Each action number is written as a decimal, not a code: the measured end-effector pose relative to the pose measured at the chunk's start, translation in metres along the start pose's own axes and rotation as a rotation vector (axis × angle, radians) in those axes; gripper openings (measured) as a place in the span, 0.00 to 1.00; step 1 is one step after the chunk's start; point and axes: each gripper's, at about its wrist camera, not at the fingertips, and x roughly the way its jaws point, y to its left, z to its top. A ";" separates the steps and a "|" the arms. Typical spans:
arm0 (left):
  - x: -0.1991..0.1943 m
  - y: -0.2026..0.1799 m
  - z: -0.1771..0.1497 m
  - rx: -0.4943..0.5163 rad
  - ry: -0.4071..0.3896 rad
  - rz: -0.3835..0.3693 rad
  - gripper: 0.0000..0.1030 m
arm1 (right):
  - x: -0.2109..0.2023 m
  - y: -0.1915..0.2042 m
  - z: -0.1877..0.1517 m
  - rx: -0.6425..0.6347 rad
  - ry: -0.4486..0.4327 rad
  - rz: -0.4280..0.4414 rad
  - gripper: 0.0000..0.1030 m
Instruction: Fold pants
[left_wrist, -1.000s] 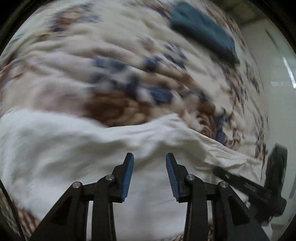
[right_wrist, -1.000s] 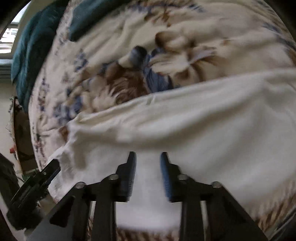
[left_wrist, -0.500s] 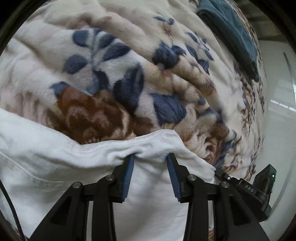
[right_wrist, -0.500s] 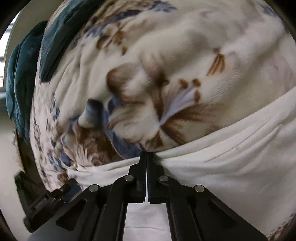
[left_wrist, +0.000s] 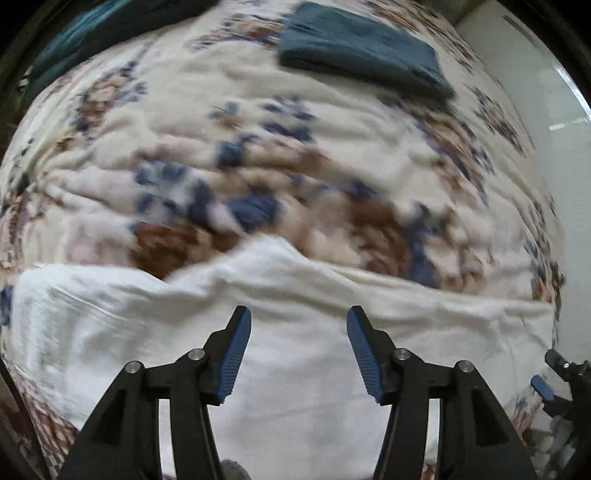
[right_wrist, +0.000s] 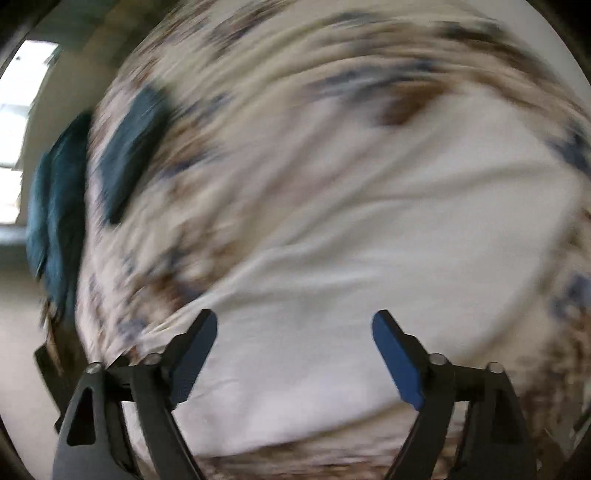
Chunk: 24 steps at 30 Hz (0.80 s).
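Note:
White pants (left_wrist: 295, 332) lie folded as a wide band on a flowered blanket (left_wrist: 258, 129); in the right wrist view the pants (right_wrist: 369, 258) fill the middle, blurred by motion. My left gripper (left_wrist: 299, 325) hangs over the pants, jaws opening, nothing between the blue pads. My right gripper (right_wrist: 295, 328) is above the pants too, jaws opening wide with no cloth in them. The other gripper's blue tip (left_wrist: 541, 387) shows at the left wrist view's lower right edge.
A folded dark teal cloth (left_wrist: 362, 51) lies on the blanket at the far side, seen also as the teal cloth (right_wrist: 129, 147) in the right wrist view. More teal fabric (right_wrist: 55, 214) hangs at the bed's edge. A pale wall (left_wrist: 535, 92) borders the bed.
Both grippers let go of the pants' upper edge and pulled back. The right jaws went from fully shut on the edge to wide open. The left jaws widened.

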 end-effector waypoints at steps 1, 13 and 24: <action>0.004 -0.012 -0.005 0.010 0.006 -0.006 0.55 | -0.006 -0.030 0.005 0.042 -0.021 -0.023 0.87; 0.028 -0.132 -0.047 0.145 0.029 -0.002 0.78 | 0.046 -0.213 0.067 0.326 -0.105 0.455 0.86; 0.022 -0.193 -0.057 0.305 -0.043 0.106 0.78 | 0.090 -0.191 0.090 0.313 -0.053 0.578 0.58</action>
